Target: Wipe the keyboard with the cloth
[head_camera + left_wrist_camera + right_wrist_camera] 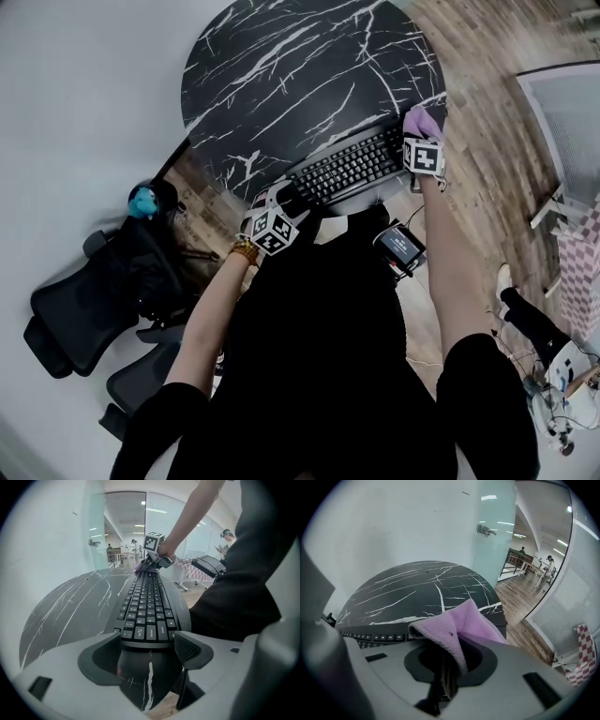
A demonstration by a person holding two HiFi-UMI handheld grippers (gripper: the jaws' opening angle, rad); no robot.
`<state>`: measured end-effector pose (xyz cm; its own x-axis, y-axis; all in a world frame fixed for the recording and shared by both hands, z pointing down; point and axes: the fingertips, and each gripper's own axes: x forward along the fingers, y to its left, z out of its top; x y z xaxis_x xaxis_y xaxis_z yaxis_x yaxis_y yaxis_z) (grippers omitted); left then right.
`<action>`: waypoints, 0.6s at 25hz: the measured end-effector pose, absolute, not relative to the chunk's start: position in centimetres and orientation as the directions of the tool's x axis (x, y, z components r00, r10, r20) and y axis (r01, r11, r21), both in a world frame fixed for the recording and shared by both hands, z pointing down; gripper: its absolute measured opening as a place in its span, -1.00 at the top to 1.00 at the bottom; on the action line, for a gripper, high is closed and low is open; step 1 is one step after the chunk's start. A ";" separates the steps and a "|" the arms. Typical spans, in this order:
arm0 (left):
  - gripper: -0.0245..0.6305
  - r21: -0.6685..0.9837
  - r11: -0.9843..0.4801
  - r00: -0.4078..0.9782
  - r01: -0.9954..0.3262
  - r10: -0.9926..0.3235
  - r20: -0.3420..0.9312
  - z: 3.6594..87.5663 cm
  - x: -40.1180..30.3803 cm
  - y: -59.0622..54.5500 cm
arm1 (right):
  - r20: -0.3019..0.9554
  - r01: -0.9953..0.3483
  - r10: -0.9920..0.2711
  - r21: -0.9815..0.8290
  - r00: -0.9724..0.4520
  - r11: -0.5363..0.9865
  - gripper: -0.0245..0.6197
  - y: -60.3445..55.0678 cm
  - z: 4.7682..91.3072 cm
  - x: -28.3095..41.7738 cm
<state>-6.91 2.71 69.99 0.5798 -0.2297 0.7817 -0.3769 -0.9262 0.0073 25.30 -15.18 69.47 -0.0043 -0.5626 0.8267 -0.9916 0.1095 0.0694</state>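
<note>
**Desk:** What is shown nearest?

**Caption:** The left gripper (147,645) is pictured at the near short end of the keyboard (148,603); its jaws are spread wide, and that end is framed just at their tips; nothing is clamped, and whether the pads press the casing cannot be told.

**Desk:** And further along?

**Caption:** The keyboard is seen lying close to the near edge of the round black marble table (281,66); at its far end the right gripper (448,667) is held, its jaws closed tight on the lilac cloth (461,625); a fold of the cloth is bunched over the tips, and it is set down at the last keys of that end.

**Desk:** Which step is in hand?

**Caption:** A wiping pass along the keys is judged to be in hand, with the cloth at the far end; for the next move the cloth would need to be drawn along the rows toward the left gripper; light downward pressure is called for, with the keyboard steadied at its near end so that it is not pushed off the table edge.
</note>
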 end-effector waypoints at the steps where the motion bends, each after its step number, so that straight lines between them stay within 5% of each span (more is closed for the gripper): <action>1: -0.11 0.007 -0.926 0.579 -0.377 -0.230 0.782 70.0 -6.9 2.6 | 0.829 -0.991 -0.560 0.067 -0.008 0.113 0.74 -15.2 69.4 25.2; 6: -0.11 0.003 -0.926 0.577 -0.377 -0.232 0.783 70.0 -6.9 2.5 | 0.847 -0.975 -0.527 0.053 -0.069 0.214 0.74 -14.7 69.6 23.7; 15: -0.11 0.005 -0.926 0.581 -0.378 -0.233 0.780 69.9 -6.8 2.6 | 0.842 -0.986 -0.537 0.034 -0.060 0.164 0.74 -14.3 69.4 23.1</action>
